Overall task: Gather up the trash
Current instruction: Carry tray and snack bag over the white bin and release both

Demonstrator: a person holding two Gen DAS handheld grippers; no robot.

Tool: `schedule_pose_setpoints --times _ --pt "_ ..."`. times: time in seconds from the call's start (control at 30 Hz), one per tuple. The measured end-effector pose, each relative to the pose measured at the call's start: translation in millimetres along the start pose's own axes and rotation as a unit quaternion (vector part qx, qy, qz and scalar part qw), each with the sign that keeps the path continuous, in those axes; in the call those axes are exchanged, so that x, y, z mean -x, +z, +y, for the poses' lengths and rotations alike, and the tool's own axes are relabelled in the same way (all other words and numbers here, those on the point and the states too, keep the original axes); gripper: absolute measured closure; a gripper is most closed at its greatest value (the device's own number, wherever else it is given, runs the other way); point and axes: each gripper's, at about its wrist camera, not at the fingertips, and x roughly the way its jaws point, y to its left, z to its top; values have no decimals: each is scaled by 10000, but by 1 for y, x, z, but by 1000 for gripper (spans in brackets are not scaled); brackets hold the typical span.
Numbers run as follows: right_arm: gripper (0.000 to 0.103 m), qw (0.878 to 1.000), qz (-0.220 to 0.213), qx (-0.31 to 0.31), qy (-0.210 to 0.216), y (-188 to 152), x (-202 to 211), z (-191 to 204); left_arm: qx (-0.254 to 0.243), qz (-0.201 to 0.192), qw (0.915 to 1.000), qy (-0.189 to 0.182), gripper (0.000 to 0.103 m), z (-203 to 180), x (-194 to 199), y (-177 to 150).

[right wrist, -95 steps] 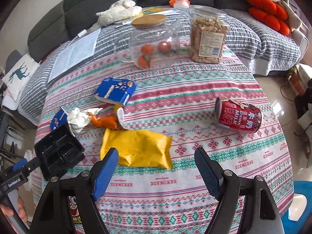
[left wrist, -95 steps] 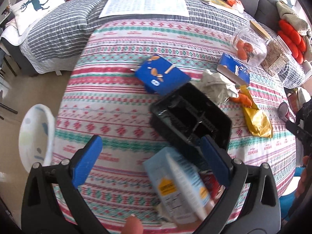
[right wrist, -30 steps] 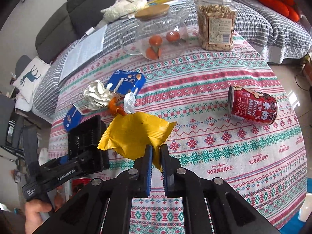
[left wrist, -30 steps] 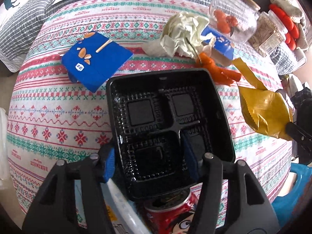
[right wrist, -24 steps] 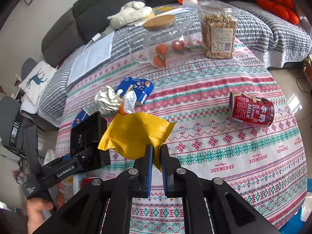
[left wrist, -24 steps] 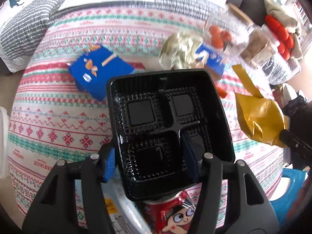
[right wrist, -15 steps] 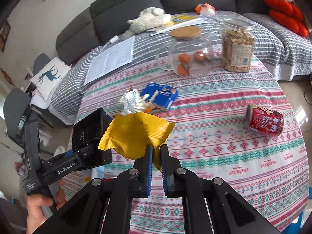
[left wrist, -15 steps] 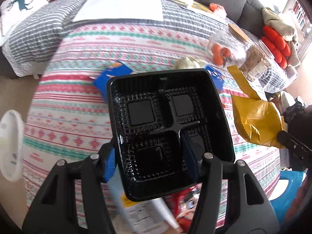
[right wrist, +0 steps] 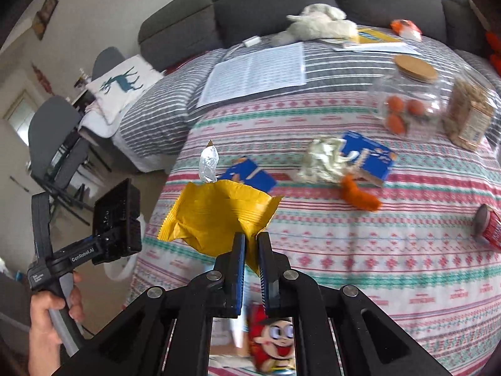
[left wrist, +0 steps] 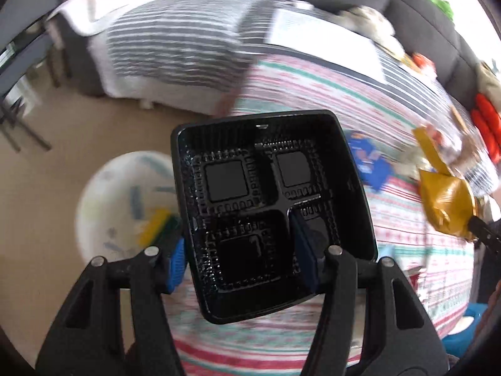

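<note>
Carrying: left gripper pinches one wall of a black compartment tray, one blue pad outside the rim, the other inside a near compartment.
Right tool: right gripper, jaws pressed together, clamps the near corner of a yellow snack wrapper held in the air.
Edges: tray hangs past the left edge of the table, over bare floor and a white bin below; wrapper hangs over the table's near-left edge.
Open room: beige floor lies between table, bin and the striped sofa at far left.
Tray look: glossy, four ribbed sections, tilted open toward the camera.
Left on cloth: blue snack box, crumpled paper, orange peel, red can on its side at right.
</note>
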Motion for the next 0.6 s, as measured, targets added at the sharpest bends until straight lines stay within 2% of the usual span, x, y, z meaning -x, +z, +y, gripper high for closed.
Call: schedule_pose_setpoints --times 0.2,0.37,0.47,0.57,0.6 --pt "94 9991 209 356 103 1 -33 50 304 139 9983 478 42 67 -9 -7" --pt "94 9976 380 561 165 -2 -57 80 544 258 9953 753 42 101 -22 -7" --pt "94 9965 488 642 233 -5 -73 99 697 304 9941 778 42 115 -30 -7" --pt "94 9958 533 703 256 -7 -84 113 838 302 9937 677 34 123 -37 -5" --pt "94 9956 547 715 265 -7 -86 116 881 295 9935 662 23 124 -39 -4"
